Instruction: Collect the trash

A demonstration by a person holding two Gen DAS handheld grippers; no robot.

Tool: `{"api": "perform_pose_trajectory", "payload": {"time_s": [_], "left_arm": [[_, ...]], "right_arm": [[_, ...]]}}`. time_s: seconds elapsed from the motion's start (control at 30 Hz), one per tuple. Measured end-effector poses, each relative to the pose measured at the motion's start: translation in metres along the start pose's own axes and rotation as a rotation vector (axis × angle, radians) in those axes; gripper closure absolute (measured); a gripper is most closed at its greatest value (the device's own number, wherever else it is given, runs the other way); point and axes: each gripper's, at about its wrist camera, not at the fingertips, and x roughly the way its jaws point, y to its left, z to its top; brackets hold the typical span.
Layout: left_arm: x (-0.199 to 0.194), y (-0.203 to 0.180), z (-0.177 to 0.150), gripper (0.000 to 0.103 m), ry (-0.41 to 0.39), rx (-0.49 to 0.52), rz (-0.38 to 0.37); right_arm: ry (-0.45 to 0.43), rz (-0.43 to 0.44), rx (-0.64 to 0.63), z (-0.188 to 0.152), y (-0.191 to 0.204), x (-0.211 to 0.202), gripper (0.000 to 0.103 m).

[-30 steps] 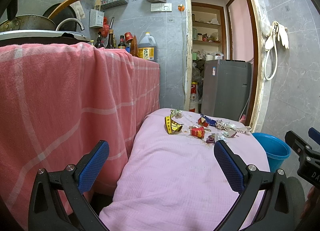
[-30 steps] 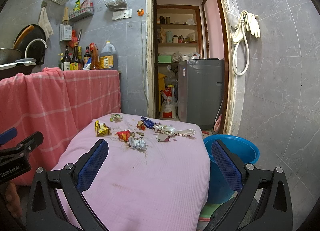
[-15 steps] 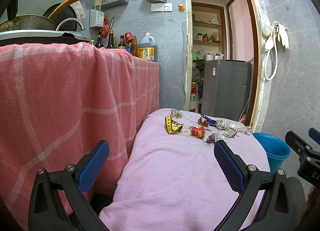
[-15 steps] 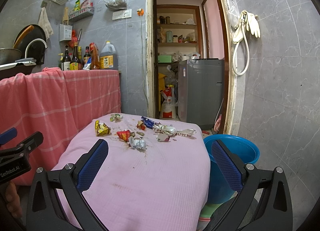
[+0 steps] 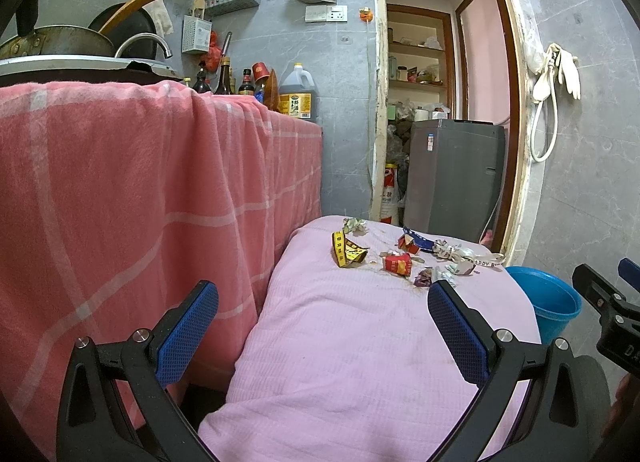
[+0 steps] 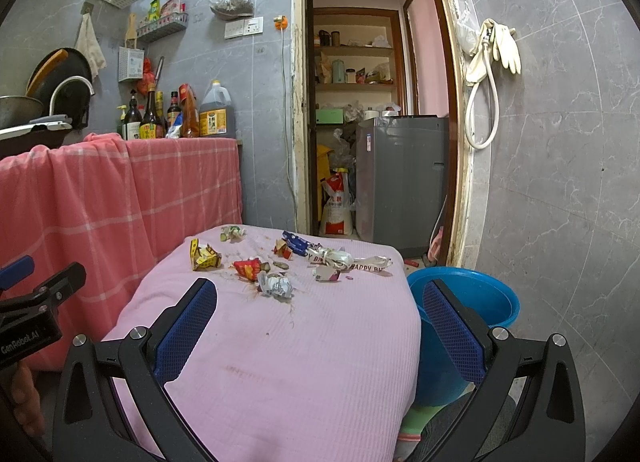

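Several pieces of trash lie at the far end of a low table under a pink cloth (image 5: 360,342) (image 6: 300,342): a yellow wrapper (image 5: 347,250) (image 6: 204,257), a red wrapper (image 5: 398,264) (image 6: 249,268), a crumpled silvery wrapper (image 6: 275,285), a blue wrapper (image 6: 295,242) and a white "HAPPY" ribbon (image 5: 468,256) (image 6: 352,260). A blue bucket (image 5: 548,302) (image 6: 472,310) stands on the floor right of the table. My left gripper (image 5: 322,304) and right gripper (image 6: 320,302) both hover open over the near part of the cloth, well short of the trash, holding nothing.
A counter draped in a red checked cloth (image 5: 140,201) rises at the left with a pan, bottles (image 6: 160,117) and an oil jug. A doorway behind shows a grey washing machine (image 6: 400,177) and shelves. Tiled wall with gloves and a hose (image 6: 492,73) closes the right.
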Motion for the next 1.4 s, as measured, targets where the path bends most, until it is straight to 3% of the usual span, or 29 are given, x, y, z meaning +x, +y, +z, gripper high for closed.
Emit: {"api": "perform_pose_trajectory", "payload": {"time_s": [0.4,0.73,1.1,1.4], "left_arm": [[0.003,0.003,0.0,0.001,-0.015,0.007,0.003],[0.026,0.004,0.028,0.001,-0.042,-0.004,0.04],[0.113,0.011,0.048,0.001,0.015,-0.043,0.087],[0.181,0.007,0.048,0.001,0.035,0.016,0.079]], "right_arm": [[-0.01,-0.024,0.011,0.007,-0.005,0.002,0.0],[-0.05,-0.019,0.004,0.027,-0.014,0.016,0.0],[-0.077,0.07,-0.045,0.05,-0.02,0.087,0.0],[-0.073,0.121,-0.088,0.045,-0.009,0.149,0.0]]}}
